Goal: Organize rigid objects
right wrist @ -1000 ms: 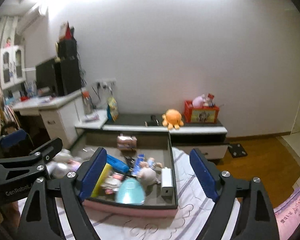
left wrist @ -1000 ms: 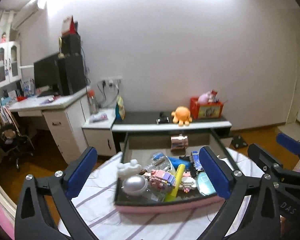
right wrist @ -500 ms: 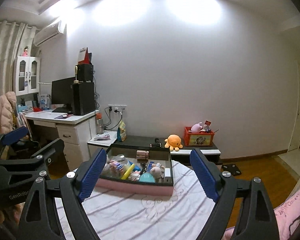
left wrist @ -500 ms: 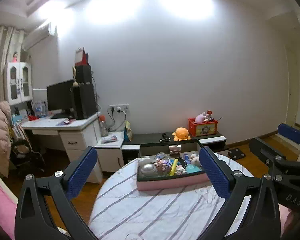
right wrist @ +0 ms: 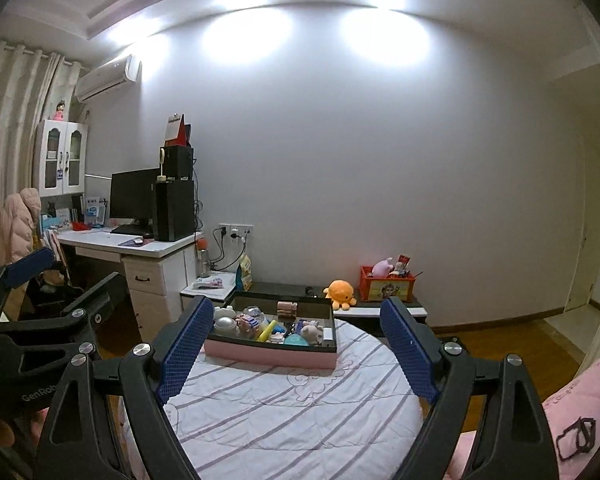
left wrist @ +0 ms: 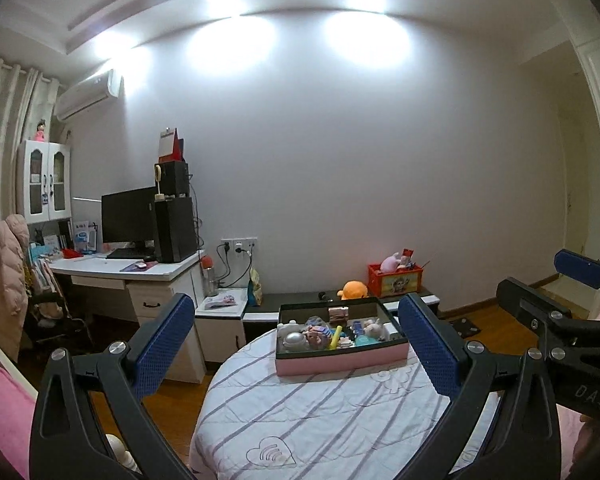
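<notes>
left wrist: level, far | right wrist: alike | shared: box (left wrist: 342, 358)

Readable text sits only on my claws. Left-wrist view: "DAS" in pale letters on the black frame of my right claw (left wrist: 572, 300), at the right edge, cut off there. Right-wrist view: "GenRob" on the black frame of my left claw (right wrist: 60, 280), at the left edge, with the end of the word hidden behind the other claw's arm. The red box (right wrist: 387, 285) on the low cabinet has a printed picture, with no legible lettering. The other labels are too small or blurred to read.
</notes>
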A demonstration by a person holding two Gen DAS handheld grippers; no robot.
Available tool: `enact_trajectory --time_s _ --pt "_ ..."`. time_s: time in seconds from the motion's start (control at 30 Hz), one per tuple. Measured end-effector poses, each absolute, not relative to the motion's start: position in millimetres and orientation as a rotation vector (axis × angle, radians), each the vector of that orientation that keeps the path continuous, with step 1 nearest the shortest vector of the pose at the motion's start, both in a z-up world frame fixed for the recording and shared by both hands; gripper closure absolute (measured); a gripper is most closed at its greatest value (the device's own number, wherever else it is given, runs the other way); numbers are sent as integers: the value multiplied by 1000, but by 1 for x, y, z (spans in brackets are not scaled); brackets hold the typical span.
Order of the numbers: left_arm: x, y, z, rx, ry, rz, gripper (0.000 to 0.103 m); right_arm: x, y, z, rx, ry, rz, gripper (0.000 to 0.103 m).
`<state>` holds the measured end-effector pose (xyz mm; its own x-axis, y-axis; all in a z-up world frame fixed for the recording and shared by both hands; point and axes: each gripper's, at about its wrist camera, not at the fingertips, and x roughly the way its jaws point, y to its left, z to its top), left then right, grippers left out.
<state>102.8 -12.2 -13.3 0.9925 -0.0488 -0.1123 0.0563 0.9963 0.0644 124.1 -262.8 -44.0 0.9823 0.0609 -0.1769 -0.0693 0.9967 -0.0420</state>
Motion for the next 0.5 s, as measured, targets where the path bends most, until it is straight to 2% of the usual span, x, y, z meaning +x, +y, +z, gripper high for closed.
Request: enact_trajectory --time_s 0.5 --pt "33 -5 5 65 26 -36 0 55 -258 -27 -54 102 68 16"
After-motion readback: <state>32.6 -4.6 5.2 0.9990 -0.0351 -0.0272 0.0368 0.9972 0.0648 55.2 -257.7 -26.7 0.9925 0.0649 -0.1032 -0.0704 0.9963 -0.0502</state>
